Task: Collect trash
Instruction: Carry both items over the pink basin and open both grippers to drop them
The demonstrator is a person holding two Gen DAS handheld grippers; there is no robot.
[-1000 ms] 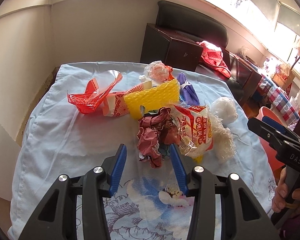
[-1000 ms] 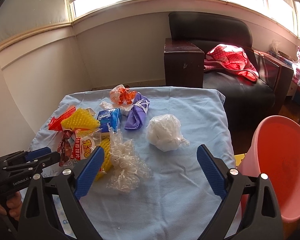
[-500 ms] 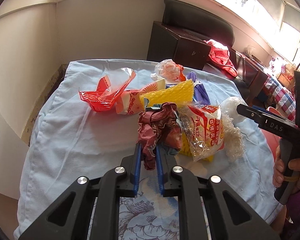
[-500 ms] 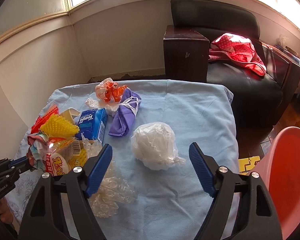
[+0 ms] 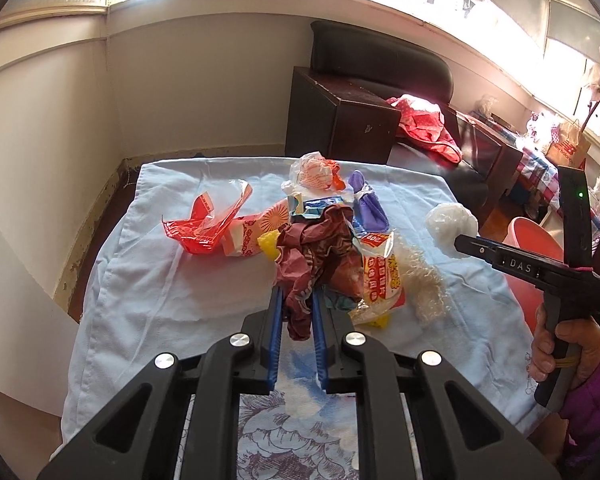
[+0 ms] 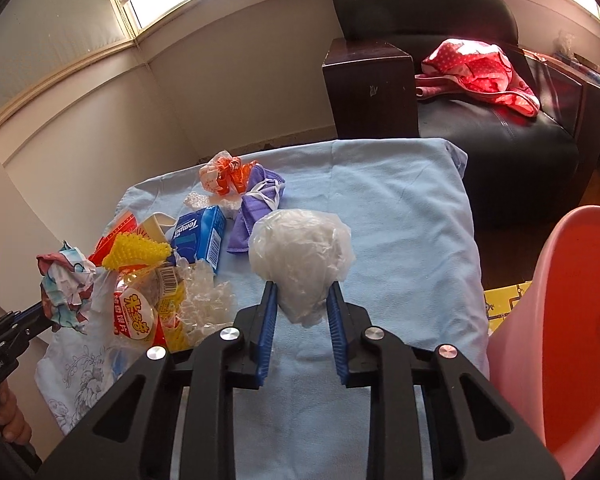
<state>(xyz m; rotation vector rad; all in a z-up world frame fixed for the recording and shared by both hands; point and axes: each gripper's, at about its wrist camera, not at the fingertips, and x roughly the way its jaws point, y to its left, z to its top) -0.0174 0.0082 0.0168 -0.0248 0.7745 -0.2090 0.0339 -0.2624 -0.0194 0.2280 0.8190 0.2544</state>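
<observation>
My left gripper (image 5: 296,296) is shut on a crumpled maroon wrapper (image 5: 316,248), which hangs lifted above the trash pile; the right wrist view shows its pale printed side (image 6: 64,280). My right gripper (image 6: 302,292) has a balled white plastic bag (image 6: 300,252) between its blue pads; the jaws are closing and the pads press its lower sides. The left wrist view shows the same bag (image 5: 452,224) at the right gripper's tip. A pink bin (image 6: 572,320) stands beside the table on the right.
On the blue cloth (image 6: 380,200) lie a red wrapper (image 5: 204,228), yellow foam net (image 6: 136,250), blue tissue pack (image 6: 200,236), purple mask (image 6: 256,200), orange-white bag (image 6: 220,172), snack bag (image 6: 140,312) and clear plastic (image 6: 208,296). A dark sofa (image 6: 500,132) stands behind.
My left gripper shut on the maroon wrapper and raised it off the pile. My right gripper moved over to the white bag and narrowed from wide open until its pads met it.
</observation>
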